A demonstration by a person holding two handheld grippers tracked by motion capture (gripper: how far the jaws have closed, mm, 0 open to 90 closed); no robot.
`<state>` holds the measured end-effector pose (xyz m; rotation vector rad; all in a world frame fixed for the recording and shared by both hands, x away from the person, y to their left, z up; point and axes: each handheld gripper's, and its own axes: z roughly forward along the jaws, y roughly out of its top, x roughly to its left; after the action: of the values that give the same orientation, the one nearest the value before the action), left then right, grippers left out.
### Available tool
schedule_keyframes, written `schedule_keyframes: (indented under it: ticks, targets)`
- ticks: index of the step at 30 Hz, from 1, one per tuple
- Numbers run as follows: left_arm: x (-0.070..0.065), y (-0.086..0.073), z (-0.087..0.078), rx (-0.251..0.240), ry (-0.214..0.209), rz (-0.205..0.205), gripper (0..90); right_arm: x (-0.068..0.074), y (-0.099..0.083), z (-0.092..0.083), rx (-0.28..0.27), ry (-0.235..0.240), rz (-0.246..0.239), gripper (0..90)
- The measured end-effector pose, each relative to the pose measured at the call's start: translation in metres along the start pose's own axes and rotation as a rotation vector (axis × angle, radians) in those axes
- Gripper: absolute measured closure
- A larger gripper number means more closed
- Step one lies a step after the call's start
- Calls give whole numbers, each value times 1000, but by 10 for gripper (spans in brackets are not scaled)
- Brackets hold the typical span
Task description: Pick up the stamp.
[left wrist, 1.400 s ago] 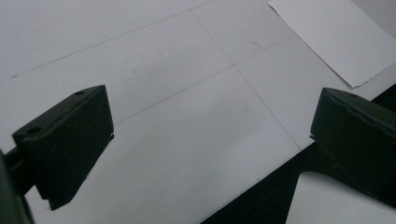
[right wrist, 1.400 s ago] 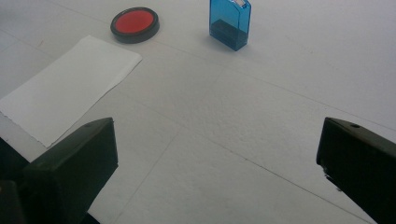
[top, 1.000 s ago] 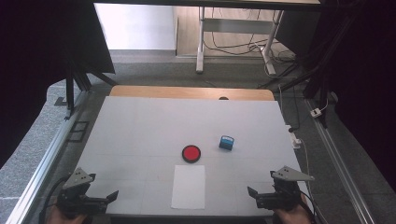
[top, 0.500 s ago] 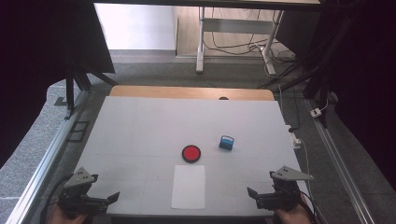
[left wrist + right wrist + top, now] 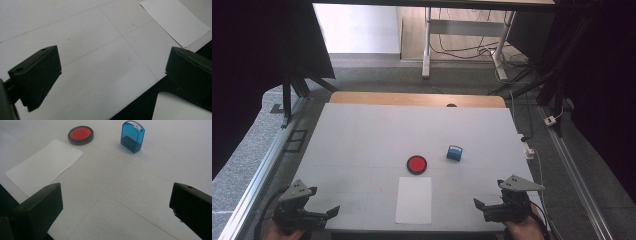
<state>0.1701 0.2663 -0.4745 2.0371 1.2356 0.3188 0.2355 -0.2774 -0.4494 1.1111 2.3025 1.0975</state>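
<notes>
A round red ink pad point(image 5: 416, 164) in a black case lies on the white table point(image 5: 362, 135) near the middle. A small blue translucent stamp point(image 5: 455, 152) stands to its right. A white paper sheet point(image 5: 414, 200) lies in front of the pad by the near edge. My left gripper point(image 5: 326, 214) hovers open at the near left corner, over bare table, with the paper point(image 5: 175, 20) off to its far right. My right gripper point(image 5: 482, 210) is open at the near right, pointing towards the pad point(image 5: 80, 134), stamp point(image 5: 132, 136) and paper point(image 5: 45, 166). Both hold nothing.
A wooden strip point(image 5: 417, 99) runs along the table's far edge. Metal rails point(image 5: 267, 165) flank both sides. A desk frame and cables point(image 5: 462, 50) stand on the floor beyond. The table's near edge point(image 5: 140, 92) lies just under the left jaws.
</notes>
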Motion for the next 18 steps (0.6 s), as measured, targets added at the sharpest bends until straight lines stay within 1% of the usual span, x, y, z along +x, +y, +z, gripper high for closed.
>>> schedule_keyframes:
  ticks: [4, 8, 18]
  targets:
    - [-1, 0, 1, 5, -6, 7, 1, -1, 0, 2, 1, 5, 0, 0]
    - [0, 0, 1, 2, -5, 0, 1, -1, 0, 2, -4, 4, -3, 0]
    - [0, 0, 0, 1, -10, 0, 0, -2, 0, 3, 0, 9, 3, 0]
